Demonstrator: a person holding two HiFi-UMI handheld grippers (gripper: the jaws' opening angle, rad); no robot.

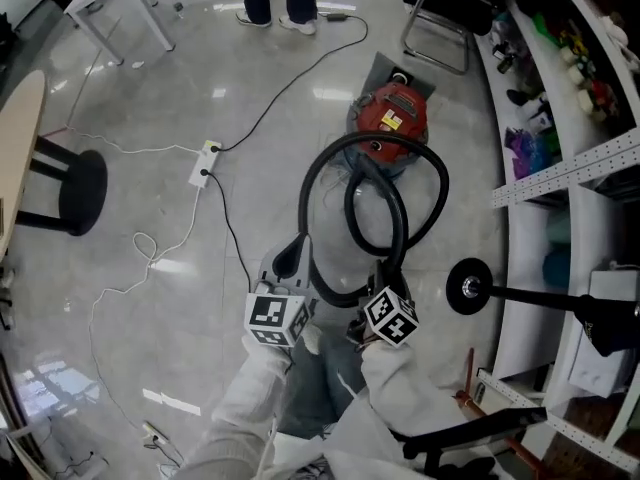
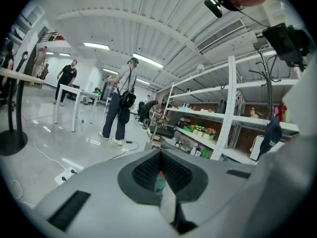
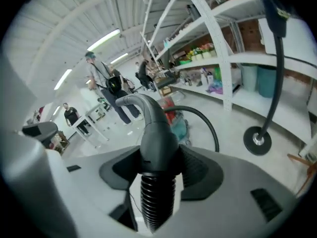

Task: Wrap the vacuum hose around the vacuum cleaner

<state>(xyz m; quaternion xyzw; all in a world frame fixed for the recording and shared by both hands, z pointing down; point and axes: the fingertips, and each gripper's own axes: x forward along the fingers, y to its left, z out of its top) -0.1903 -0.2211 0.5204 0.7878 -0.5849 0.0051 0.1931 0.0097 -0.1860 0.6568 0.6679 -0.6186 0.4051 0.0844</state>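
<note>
Head view, and the red vacuum cleaner (image 1: 392, 118) sits on the floor in the upper middle of the frame, the black vacuum hose (image 1: 443, 180) curling out of it in wide loops towards bottom centre. Down there the right tongs (image 1: 384, 286) are clenched on the hose. The right gripper view shows the pads pressing either side of the smooth dark handle end, right where the ribbed section begins. Over to the left gripper view: the left tongs (image 2: 159, 175) are pinched together with nothing between them, pointing towards the shelves (image 2: 208, 115). A white power strip (image 1: 205, 163) lies left of centre, and a round stand base (image 1: 468, 288) sits at lower right
</note>
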